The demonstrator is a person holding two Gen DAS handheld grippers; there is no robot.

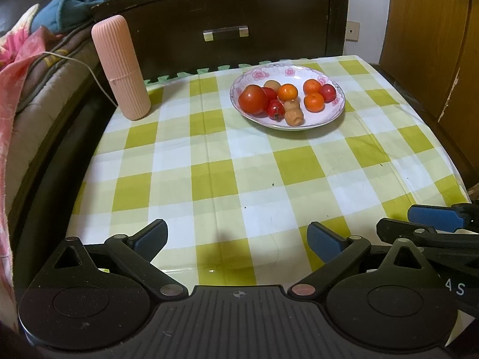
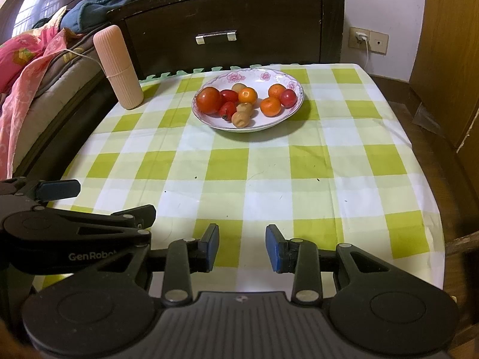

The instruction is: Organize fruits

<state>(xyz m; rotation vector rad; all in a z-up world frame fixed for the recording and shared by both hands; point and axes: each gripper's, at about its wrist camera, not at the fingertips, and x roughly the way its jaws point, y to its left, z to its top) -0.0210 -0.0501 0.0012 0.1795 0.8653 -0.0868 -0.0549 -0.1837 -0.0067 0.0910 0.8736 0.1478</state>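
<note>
A white flowered plate [image 1: 299, 70] [image 2: 248, 127] sits at the far side of the checked tablecloth and holds several fruits. Among them are a large tomato [image 1: 253, 98] [image 2: 208, 100], small oranges [image 1: 314, 102] [image 2: 270, 106], small red fruits [image 1: 327, 92] [image 2: 288, 98] and brownish fruits [image 1: 293, 117] [image 2: 240, 119]. My left gripper [image 1: 236, 234] [image 2: 104, 200] hovers open near the table's front edge with nothing between its fingers. Beside it, my right gripper [image 2: 242, 246] [image 1: 419, 223] is open and also holds nothing. Both are well short of the plate.
A tall pink ribbed cylinder [image 1: 121, 68] [image 2: 118, 68] stands at the table's far left corner. A dark wooden drawer front [image 1: 224, 33] rises behind the table. Bedding [image 1: 18, 68] lies to the left, and a wooden door [image 2: 449, 59] is at the right.
</note>
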